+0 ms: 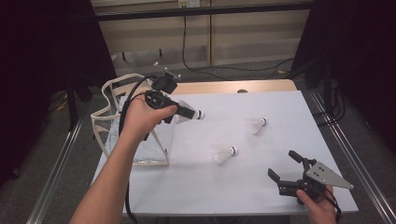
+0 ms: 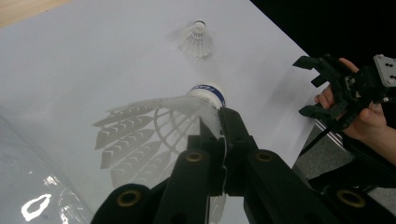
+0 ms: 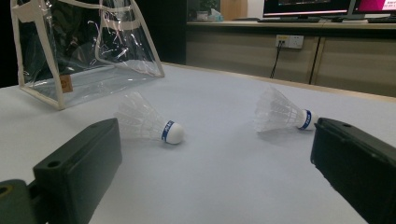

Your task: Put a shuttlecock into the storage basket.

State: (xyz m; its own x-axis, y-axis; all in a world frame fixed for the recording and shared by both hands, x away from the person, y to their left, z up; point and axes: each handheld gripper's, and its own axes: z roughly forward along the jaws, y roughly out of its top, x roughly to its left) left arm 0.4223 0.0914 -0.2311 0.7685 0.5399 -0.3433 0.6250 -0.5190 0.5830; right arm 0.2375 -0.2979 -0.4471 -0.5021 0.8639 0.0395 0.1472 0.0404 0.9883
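Nearest the camera, the left gripper (image 2: 219, 135) had its fingers clenched on a shuttlecock (image 2: 159, 135), lifted over the desk (image 1: 233, 186) beside the clear bag (image 1: 112, 121). Farther off, the right gripper (image 1: 284, 165) hovered with fingers released.

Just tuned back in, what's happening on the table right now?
The left gripper is shut on a shuttlecock, holding it off the white table beside the clear bag. Two more shuttlecocks lie on the table. The right gripper rests open at the near right edge, holding nothing.
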